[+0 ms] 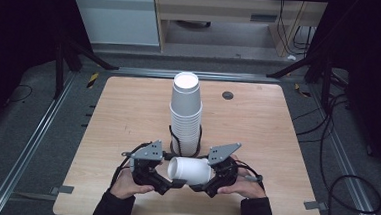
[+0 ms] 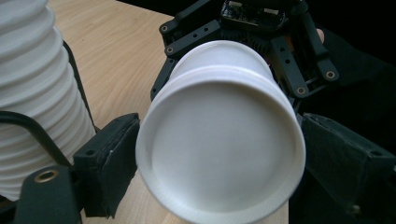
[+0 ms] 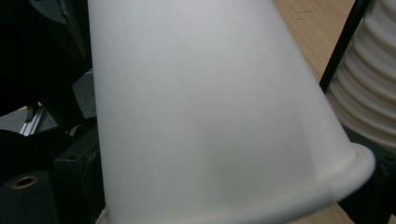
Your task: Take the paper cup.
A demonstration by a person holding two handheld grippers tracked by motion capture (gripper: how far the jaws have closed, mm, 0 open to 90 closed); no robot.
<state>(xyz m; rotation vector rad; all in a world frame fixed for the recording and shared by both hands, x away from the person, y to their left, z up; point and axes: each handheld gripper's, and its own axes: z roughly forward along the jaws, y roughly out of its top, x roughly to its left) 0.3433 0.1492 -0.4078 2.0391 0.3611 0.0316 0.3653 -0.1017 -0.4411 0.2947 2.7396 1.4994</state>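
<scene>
You are working over the near half of the table [image 1: 128, 108], and its front edge is lying close under your wrists, so open room is mostly ahead and out to the sides of your fingers. Just beyond your fingertips the stack [image 1: 185, 114] is standing bottom-up in a black wire holder, probably placed there to keep it steady while cups come off or go on. Between the two grippers you are holding the cup [image 1: 190, 170] on its side, clear of the wood.

Your left gripper [image 1: 166, 184] is taking the bottom end: in the left gripper view its pads [image 2: 109, 163] are standing partly apart at either flank of the base, seemingly against it, though I cannot tell if they are pressing. Your right gripper [image 1: 204, 187] is at the rim end, jaws about half closed; its own view is showing cup wall and rim [image 3: 345, 172] close up, and the contact itself is hidden. A two-ended hold probably serves to pull nested cups apart.
</scene>
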